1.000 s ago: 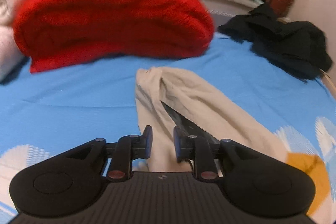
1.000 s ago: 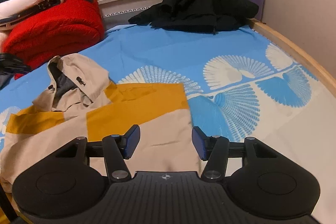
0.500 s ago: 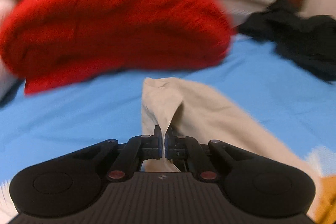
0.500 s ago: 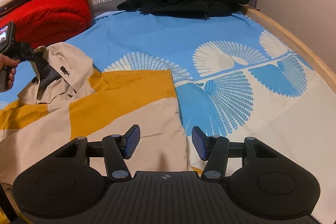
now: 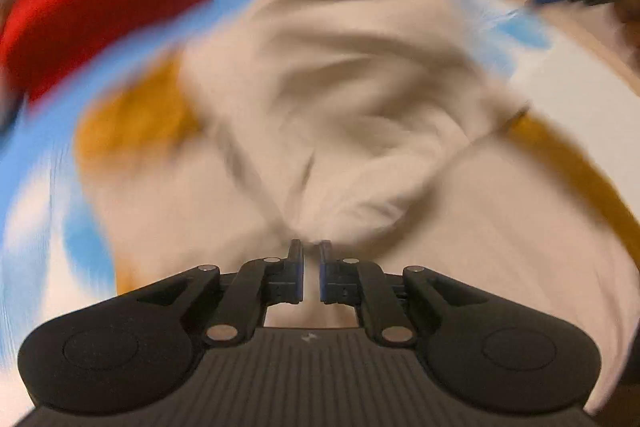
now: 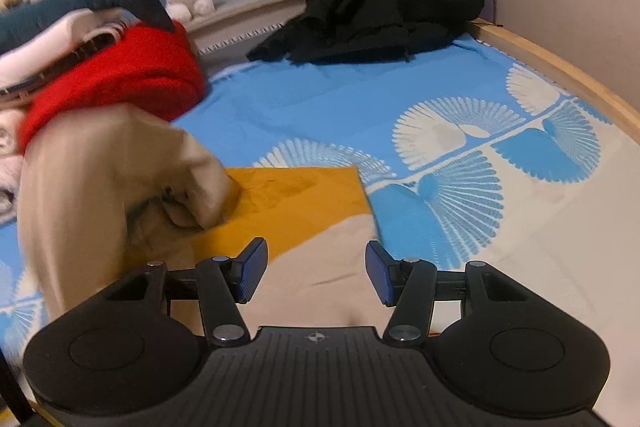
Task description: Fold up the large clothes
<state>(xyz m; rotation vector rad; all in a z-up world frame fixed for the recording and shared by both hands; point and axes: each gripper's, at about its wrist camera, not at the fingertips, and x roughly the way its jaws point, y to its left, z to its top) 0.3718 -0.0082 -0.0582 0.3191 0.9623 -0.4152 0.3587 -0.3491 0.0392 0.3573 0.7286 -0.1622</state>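
Now left claw (image 5: 311,250) pinches beige jacket (image 5: 360,87) fabric, jaws easing apart (view blurred); right claw (image 6: 316,269) gapes empty over jacket on bed (image 6: 320,99).

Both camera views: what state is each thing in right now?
Left gripper: fingers opening, beige cloth bunched at the tips.
Right gripper: open, nothing held.
Beige and yellow jacket: part flat, hood end lifted, blurred.
Red blanket: folded.
Black clothes: heaped, unfolded.
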